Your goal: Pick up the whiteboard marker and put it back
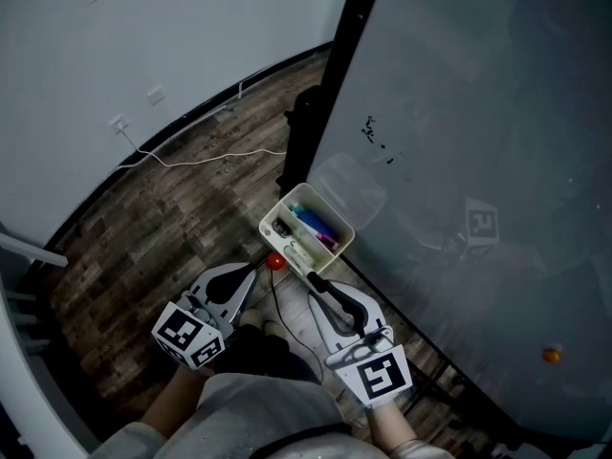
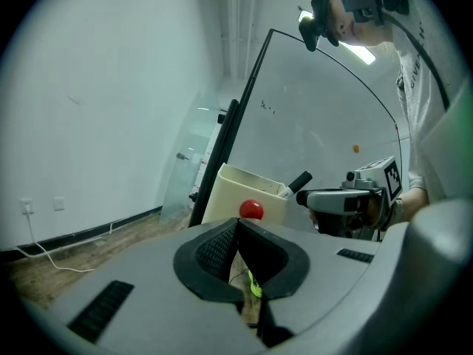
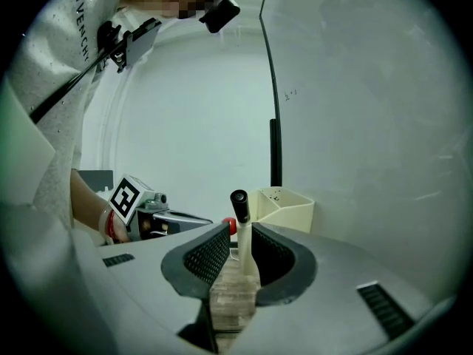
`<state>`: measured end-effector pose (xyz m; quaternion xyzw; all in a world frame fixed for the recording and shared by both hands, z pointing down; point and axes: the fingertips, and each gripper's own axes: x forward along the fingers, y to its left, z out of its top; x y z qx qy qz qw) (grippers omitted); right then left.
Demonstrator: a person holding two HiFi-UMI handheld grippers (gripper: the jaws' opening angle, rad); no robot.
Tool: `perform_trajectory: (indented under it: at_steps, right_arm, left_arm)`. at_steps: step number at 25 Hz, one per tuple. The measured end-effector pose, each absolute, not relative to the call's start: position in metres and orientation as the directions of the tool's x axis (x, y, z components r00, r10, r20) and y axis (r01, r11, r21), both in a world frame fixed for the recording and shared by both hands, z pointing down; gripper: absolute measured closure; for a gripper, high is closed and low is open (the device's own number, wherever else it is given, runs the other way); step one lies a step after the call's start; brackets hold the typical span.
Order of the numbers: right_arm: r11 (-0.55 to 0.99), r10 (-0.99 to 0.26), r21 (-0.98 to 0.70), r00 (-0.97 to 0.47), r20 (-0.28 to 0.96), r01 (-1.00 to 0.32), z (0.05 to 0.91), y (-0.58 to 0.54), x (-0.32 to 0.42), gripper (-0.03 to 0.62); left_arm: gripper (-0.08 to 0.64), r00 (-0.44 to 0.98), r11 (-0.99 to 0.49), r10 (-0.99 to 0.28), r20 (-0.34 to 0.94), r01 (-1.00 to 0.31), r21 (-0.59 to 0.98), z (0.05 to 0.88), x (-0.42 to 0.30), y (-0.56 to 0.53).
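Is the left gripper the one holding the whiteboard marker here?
No, the whiteboard marker stands clamped in the jaws of the right gripper; the left gripper is shut on nothing.

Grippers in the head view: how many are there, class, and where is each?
2. The left grey two-jaw gripper sits lower left, jaws shut. The right grey two-jaw gripper sits lower centre, clamping a white black-capped marker near the cream tray. None seems hidden.

The whiteboard marker (image 3: pixel 240 228), white-bodied with its black cap on, is sitting pinched between the jaws of the right gripper (image 3: pixel 238 237). It is lying along them, capped end sticking out past the tips, and is hovering just outside the near edge of the cream holder box (image 1: pixel 279 207).
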<state>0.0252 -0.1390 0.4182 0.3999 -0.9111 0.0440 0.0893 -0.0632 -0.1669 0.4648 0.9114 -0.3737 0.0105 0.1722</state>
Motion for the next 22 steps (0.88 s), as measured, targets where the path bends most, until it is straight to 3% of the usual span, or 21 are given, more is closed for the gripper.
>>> perform_trajectory:
  at_steps: [7,22]
  right_arm:
    - [0.696,-0.699,-0.018,-0.683,0.21,-0.718,0.419,-0.125,0.028,0.506]
    - [0.738,-0.663,-0.008,-0.727,0.179,-0.675,0.405,-0.095,0.023,0.572]
  left_arm:
    - [0.545,0.713,-0.662,-0.69,0.124,-0.69,0.293,0.452,-0.058,-0.155]
    - [0.545,0.734,-0.695,-0.675,0.078,-0.668,0.266,0.434,-0.033,-0.123]
